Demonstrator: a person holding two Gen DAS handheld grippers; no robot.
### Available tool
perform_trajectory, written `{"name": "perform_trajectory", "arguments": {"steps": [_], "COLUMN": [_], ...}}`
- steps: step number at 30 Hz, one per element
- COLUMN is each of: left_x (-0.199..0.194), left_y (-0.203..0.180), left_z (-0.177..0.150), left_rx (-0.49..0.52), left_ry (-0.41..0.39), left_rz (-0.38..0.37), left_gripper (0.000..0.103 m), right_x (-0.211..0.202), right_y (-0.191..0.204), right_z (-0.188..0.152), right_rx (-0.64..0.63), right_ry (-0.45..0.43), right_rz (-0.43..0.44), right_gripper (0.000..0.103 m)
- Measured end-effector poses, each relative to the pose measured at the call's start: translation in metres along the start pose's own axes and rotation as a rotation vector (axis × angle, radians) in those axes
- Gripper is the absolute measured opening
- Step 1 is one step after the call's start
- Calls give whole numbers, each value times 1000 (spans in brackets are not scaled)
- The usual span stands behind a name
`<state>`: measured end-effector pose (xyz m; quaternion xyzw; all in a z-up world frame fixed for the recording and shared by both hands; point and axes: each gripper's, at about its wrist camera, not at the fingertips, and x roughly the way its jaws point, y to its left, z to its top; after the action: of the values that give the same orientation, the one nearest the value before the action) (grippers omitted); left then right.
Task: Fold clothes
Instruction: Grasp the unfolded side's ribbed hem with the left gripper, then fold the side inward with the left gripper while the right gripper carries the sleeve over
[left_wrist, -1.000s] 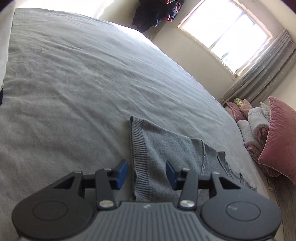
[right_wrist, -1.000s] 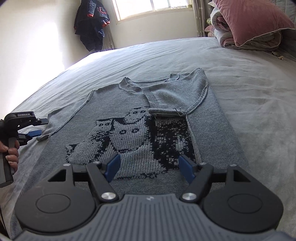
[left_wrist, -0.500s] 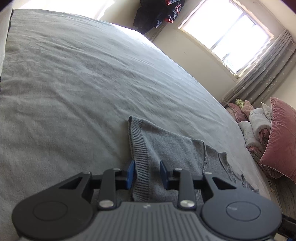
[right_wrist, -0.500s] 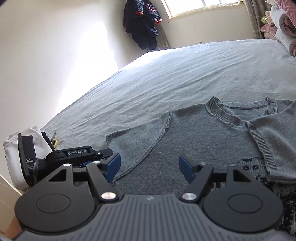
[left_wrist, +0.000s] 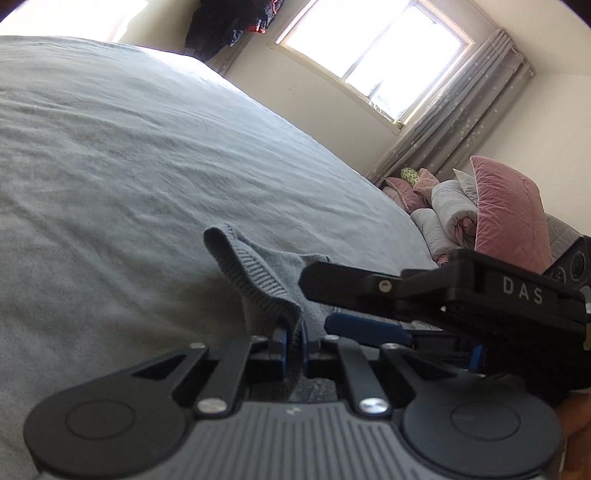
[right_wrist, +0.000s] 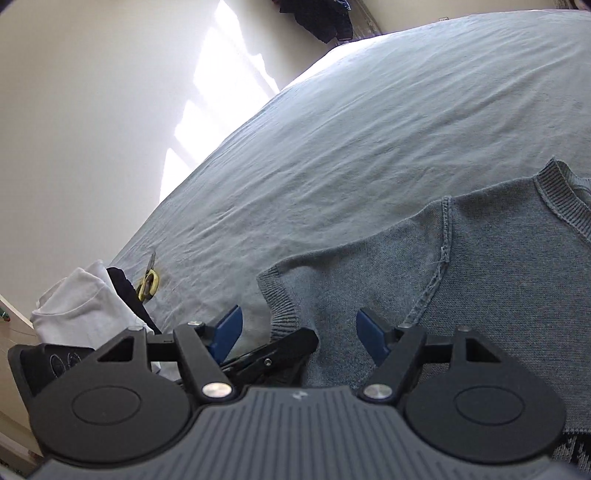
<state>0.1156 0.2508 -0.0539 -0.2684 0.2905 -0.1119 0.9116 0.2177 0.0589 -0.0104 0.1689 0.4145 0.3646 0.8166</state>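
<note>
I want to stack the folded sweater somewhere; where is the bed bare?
The grey sheet lies bare from the sweater's sleeve to the far wall. Crowded: the near corner with white cloth and scissors, and the headboard end with pillows.

Hand-held grippers: two, the left hand-held gripper (left_wrist: 293, 341) and the right hand-held gripper (right_wrist: 297, 332).
Grey knitted sweater (right_wrist: 461, 280): one, on the bed (left_wrist: 129, 155).
Bed: one.
Window (left_wrist: 369, 59): one, with one grey curtain (left_wrist: 454, 125).
Pink pillows: at least three, the largest pink pillow (left_wrist: 509, 214) in front.
Rolled grey quilt (left_wrist: 443, 218): one.
Yellow-handled scissors (right_wrist: 149, 282): one pair.
Folded white cloth (right_wrist: 85, 306): one.
Dark hanging clothes (left_wrist: 229, 22): one cluster, number unclear.
</note>
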Motion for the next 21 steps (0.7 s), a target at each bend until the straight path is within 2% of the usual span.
{"name": "perform_trajectory", "arguments": {"steps": [2, 5, 7, 9, 12, 14, 16, 18, 21], "left_x": [4, 7, 4, 0, -12, -19, -25, -28, -28], "left_y": [-9, -21, -28, -35, -45, -48, -49, -48, -45], "left_z": [-4, -8, -9, -10, -10, -11, -13, -18, -24], "left_rx": [54, 133, 183, 233, 325, 387, 456, 523, 583], "left_ry": [30, 62, 66, 64, 49, 44, 50, 71, 86], "left_rz": [-41, -50, -64, -80, -78, -67, -48, -19, 18], "left_gripper": [8, 9, 16, 35, 45, 49, 52, 54, 54], "right_x": [2, -1, -7, -11, -15, -16, -17, -21, -26], "right_y": [-8, -23, -35, -47, -58, -61, -64, -66, -54], "right_z": [-1, -5, -9, -13, -19, -24, -29, -34, -41], "right_rx": [28, 80, 140, 202, 258, 262, 261, 254, 155], "right_ry": [9, -4, -26, -50, -79, -87, -98, -112, -123], "right_rz": [-4, -5, 30, 64, 87, 82, 80, 92, 52], "right_gripper": [73, 70, 69, 67, 56, 42, 36, 36, 37]}}
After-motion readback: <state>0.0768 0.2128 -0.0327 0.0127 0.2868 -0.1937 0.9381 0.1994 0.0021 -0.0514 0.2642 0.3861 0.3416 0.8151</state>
